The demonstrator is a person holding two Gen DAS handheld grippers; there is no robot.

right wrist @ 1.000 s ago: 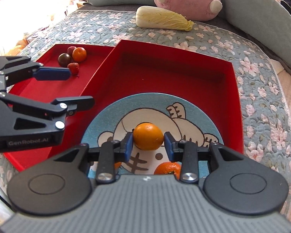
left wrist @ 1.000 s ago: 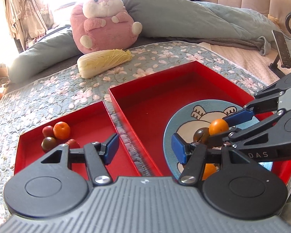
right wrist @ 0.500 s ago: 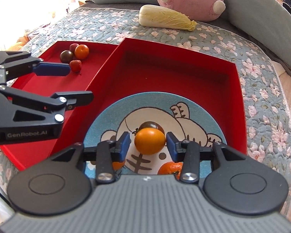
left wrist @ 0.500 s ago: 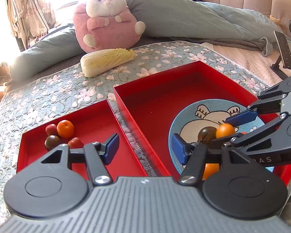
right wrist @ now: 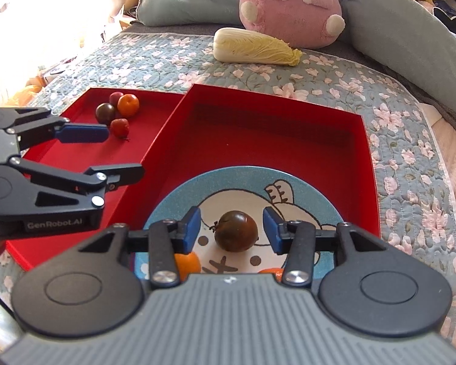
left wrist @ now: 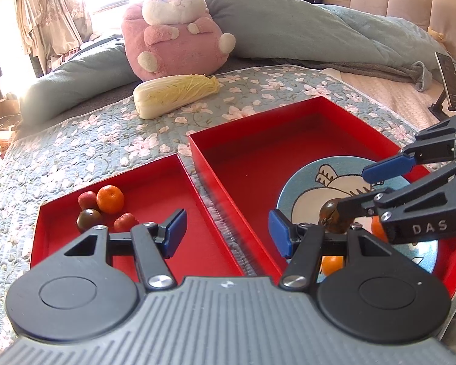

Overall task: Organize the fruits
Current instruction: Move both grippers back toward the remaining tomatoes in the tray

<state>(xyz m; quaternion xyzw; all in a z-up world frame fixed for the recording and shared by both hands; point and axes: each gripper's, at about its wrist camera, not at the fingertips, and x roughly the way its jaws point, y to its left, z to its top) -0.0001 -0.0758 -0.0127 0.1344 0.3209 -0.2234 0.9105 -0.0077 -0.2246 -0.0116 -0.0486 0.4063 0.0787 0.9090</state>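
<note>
Moved: the orange has left the right gripper (right wrist: 231, 228), now spread wide around a dark tomato (right wrist: 235, 234) (not touching).
Plate (right wrist: 316, 196): tomato, two oranges nearer in.
Left gripper (left wrist: 227, 231): parted, empty; small tray (left wrist: 155, 188) ahead holds four fruits.

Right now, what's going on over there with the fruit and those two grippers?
Fruit is being sorted from the cartoon plate into the smaller red tray. The right gripper is open around a dark tomato on the plate, not yet gripping. The left gripper hangs open and empty between the trays. Four fruits already sit in the smaller tray; two oranges remain on the plate.
</note>
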